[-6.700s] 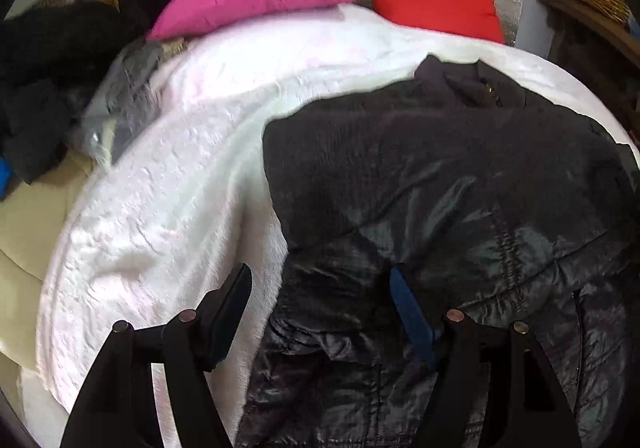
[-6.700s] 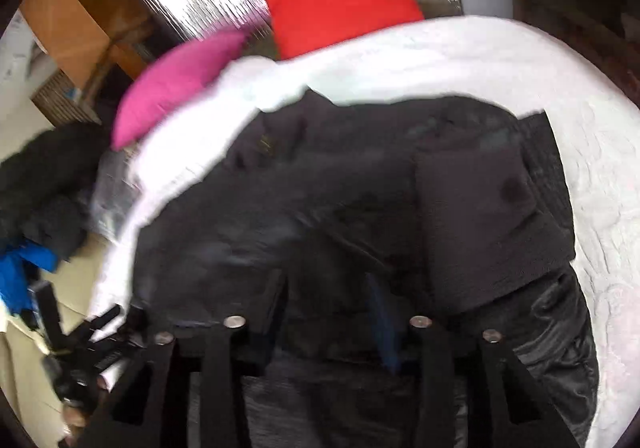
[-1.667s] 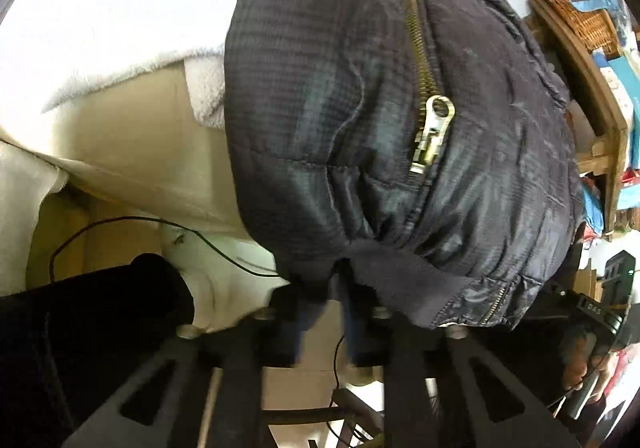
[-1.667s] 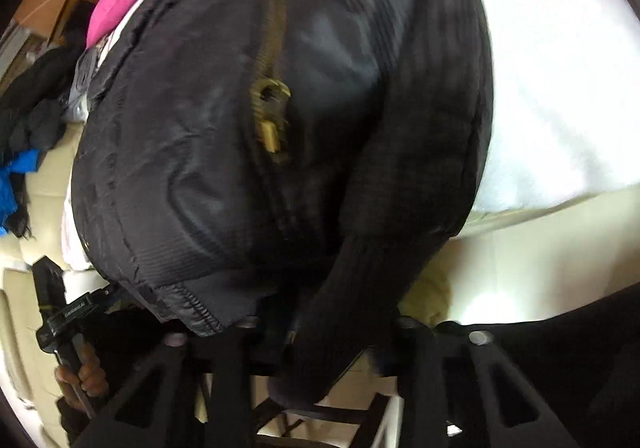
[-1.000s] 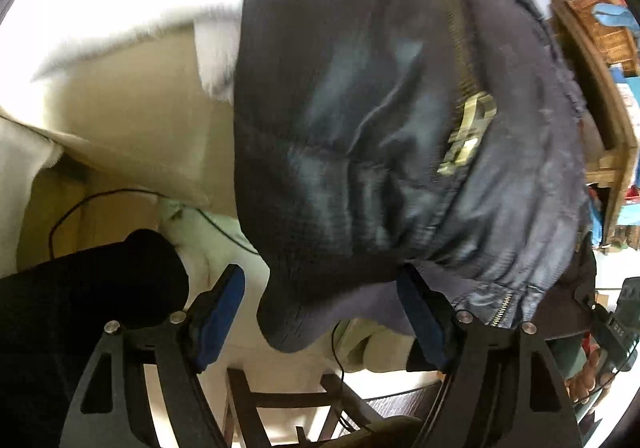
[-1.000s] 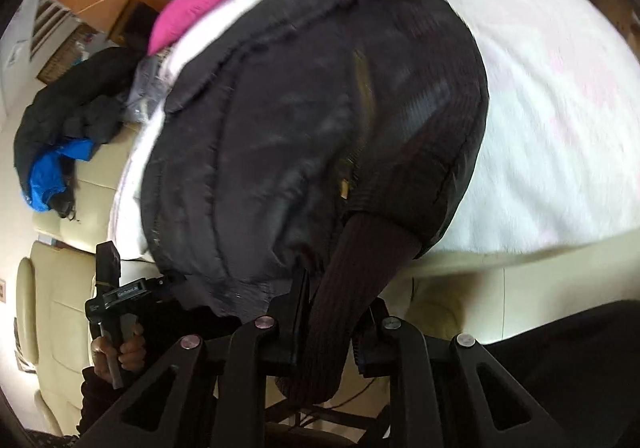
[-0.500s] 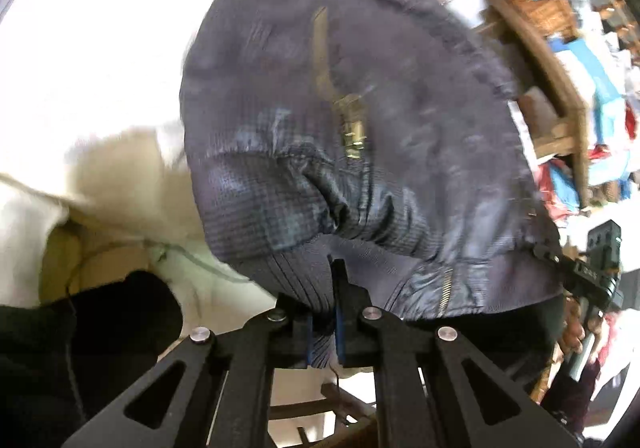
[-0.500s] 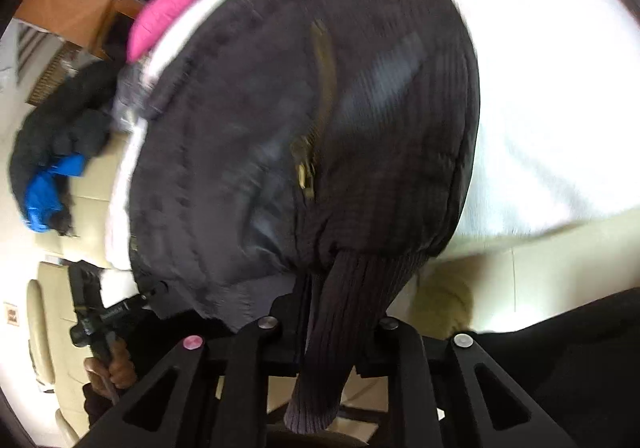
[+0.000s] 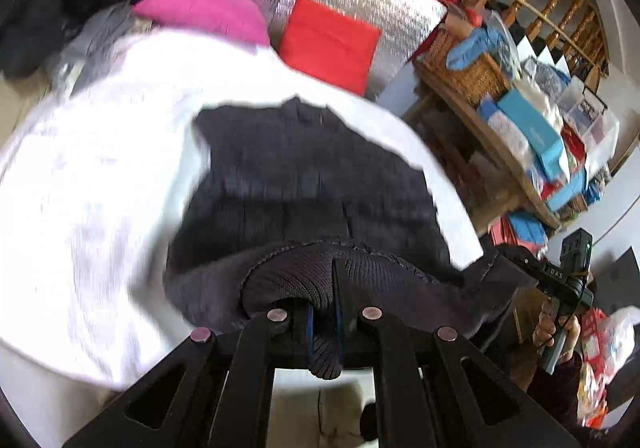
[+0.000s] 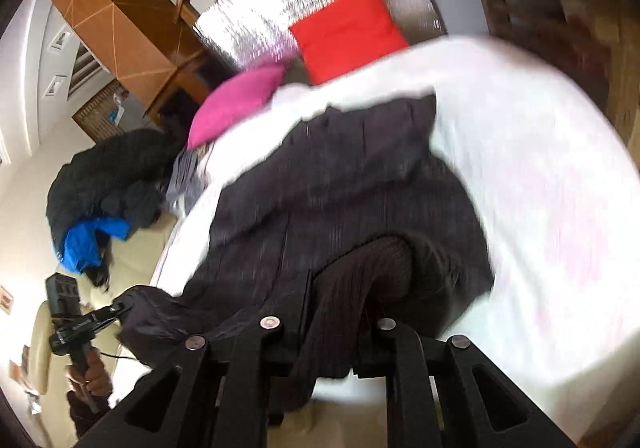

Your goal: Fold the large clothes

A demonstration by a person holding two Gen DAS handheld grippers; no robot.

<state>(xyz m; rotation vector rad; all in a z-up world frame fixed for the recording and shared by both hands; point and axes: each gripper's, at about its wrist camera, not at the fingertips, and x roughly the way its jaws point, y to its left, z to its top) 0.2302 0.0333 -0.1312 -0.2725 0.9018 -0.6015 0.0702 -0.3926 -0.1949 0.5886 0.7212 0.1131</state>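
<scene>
Left jaws: left gripper [image 9: 322, 322] closed tight on the ribbed hem of the jacket [image 9: 304, 184].
Right jaws: right gripper [image 10: 340, 312] clamped on the jacket's ribbed cuff [image 10: 352, 288].
Jacket: dark, near edge lifted, the rest lying on the bed [image 9: 100, 176].
Bed: white cover; pink pillow [image 9: 200, 6] and red pillow [image 9: 328, 42] at its far end, beyond the jacket.
Clothes heap [image 10: 104, 184]: dark, off the bed's left side.

Dark quilted jacket [image 9: 304, 176] with ribbed knit hem [image 9: 296, 276] on fluffy white blanket [image 9: 100, 188].
</scene>
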